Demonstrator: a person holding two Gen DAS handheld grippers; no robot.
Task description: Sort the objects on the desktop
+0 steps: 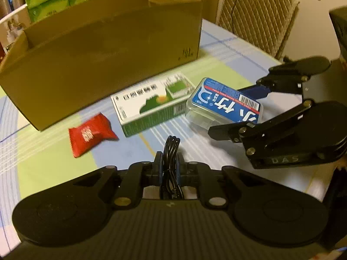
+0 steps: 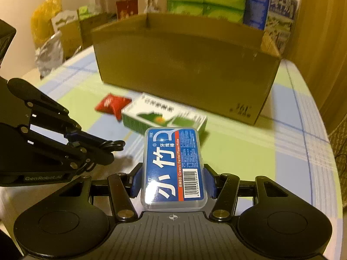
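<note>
Left gripper [image 1: 170,160] — jaws closed on coiled black cable [image 1: 171,151], held above table [image 1: 54,169]. Slip risk judged: loops may sag free from narrow pinch.

Red packet [image 1: 91,135] lying flat on cloth, before cardboard box [image 1: 104,65].

Green carton [image 1: 154,104] beside packet, long axis across box front.

Right gripper [image 2: 173,182] — blue pads clamped on sides of floss case [image 2: 173,166]. Case long axis pointed forward, toward box. Rear-end grip only; tilt or drop judged possible, smooth plastic.
</note>
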